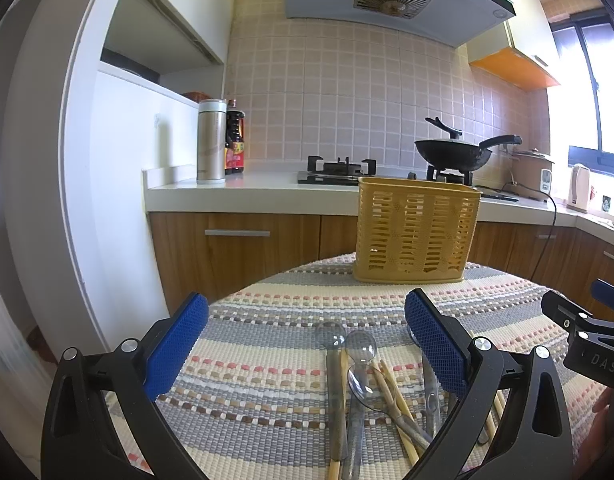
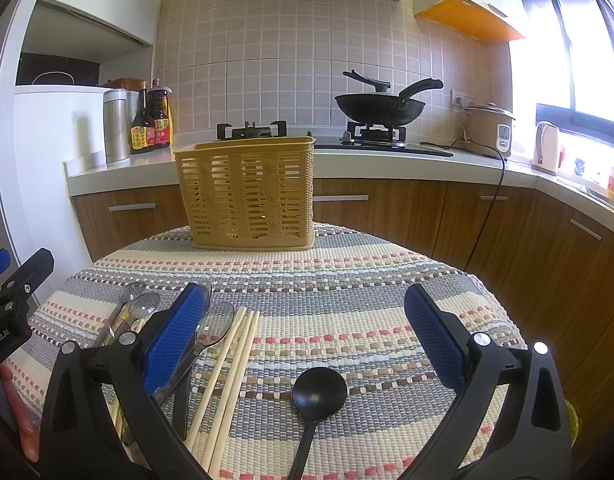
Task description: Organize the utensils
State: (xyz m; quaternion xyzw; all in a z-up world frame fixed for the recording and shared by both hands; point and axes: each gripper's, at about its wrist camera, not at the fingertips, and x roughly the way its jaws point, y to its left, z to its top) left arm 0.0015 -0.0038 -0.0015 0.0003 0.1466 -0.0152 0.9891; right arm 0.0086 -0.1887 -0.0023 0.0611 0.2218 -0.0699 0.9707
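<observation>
A yellow slotted utensil basket (image 1: 415, 230) (image 2: 247, 194) stands upright at the far side of a round table with a striped woven cloth (image 1: 275, 308) (image 2: 347, 280). Clear plastic spoons (image 1: 359, 360) (image 2: 217, 326) and wooden chopsticks (image 1: 395, 392) (image 2: 235, 364) lie loose on the near cloth. A black spoon (image 2: 319, 394) lies between my right fingers. My left gripper (image 1: 307, 340) is open above the clear spoons, holding nothing. My right gripper (image 2: 307, 336) is open above the black spoon and chopsticks, holding nothing. Each gripper shows at the other view's edge.
Behind the table runs a white counter (image 1: 247, 192) with wooden cabinets, a gas stove with a black wok (image 1: 455, 152) (image 2: 383, 106), a steel flask (image 1: 211, 140), sauce bottles (image 2: 153, 120), a rice cooker (image 2: 491, 128) and a kettle (image 2: 545, 148). A black cord (image 2: 487, 208) hangs down.
</observation>
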